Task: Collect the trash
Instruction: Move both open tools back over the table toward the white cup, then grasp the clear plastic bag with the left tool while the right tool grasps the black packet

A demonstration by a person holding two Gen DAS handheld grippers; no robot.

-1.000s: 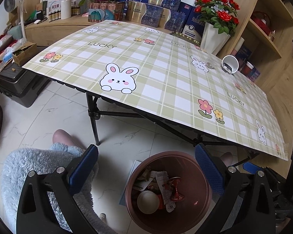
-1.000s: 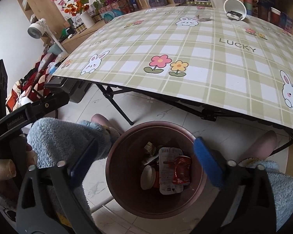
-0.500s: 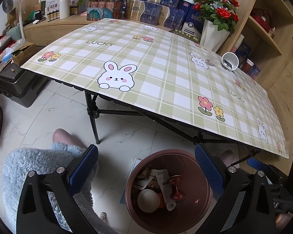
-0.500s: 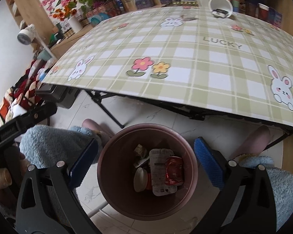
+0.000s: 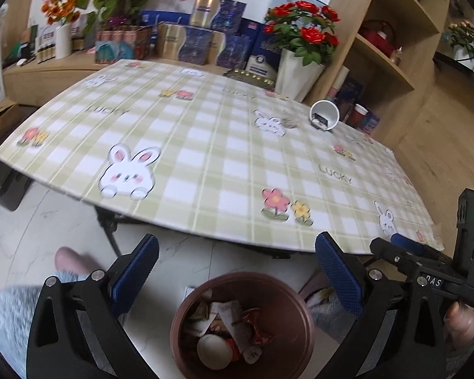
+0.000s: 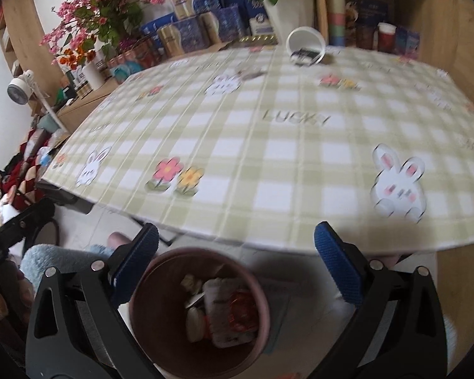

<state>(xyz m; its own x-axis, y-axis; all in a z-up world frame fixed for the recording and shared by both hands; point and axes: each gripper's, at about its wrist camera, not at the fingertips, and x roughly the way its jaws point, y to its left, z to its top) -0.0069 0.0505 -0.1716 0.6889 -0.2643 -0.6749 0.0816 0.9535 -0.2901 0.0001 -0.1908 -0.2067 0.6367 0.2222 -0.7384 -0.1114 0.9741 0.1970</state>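
Trash fills the bottom of the brown bin (image 5: 241,325), which stands on the pale floor at the lower centre of the left wrist view, just below the near edge of the bench (image 5: 205,145). Inside it lie a round white lid or cup bottom (image 5: 214,351), a crumpled red wrapper (image 5: 252,325), a white printed packet (image 5: 233,322) and some paper scraps, all loosely piled together. In the right wrist view the same bin (image 6: 202,312) sits at the lower centre, holding the white packet (image 6: 224,309) with the red wrapper (image 6: 240,312) on top of it and the white round piece (image 6: 195,323) beside them.

On the bench, toward the upper right of the left view, a white paper cup (image 5: 325,115) lies on its side with its mouth facing the camera and a small dark item inside; what that item is cannot be told. The cup (image 6: 306,45) appears at the top centre of the right view, near the white flower pot (image 6: 289,11).

The left gripper (image 5: 237,268) has its blue-padded fingers (image 5: 136,271) spread wide apart, holding nothing and touching nothing, framing the bin from above. The right gripper (image 6: 237,252) is likewise spread wide, its fingers (image 6: 338,262) empty, hanging over the bin and the bench edge. Both views are blurred.
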